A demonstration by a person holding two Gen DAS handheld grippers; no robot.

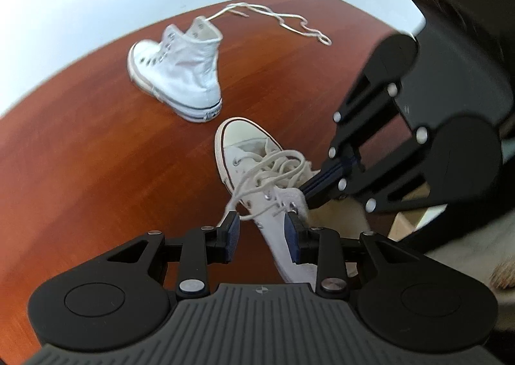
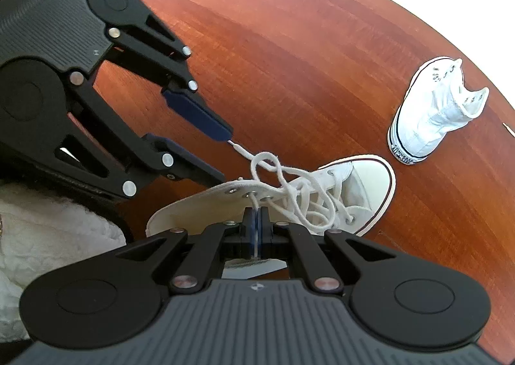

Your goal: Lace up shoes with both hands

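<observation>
The near white canvas high-top shoe [image 2: 322,194] lies on the reddish wooden surface [image 2: 289,59], loosely laced. The right gripper [image 2: 256,220] pinches one lace end; the left gripper [image 1: 262,226] stands half-open, its lace end [image 2: 239,149] unclamped. Beyond, the second white shoe [image 1: 180,72] remains unlaced.

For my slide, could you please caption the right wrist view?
Right gripper pinches a lace at the near shoe's eyelets; left gripper open.
</observation>
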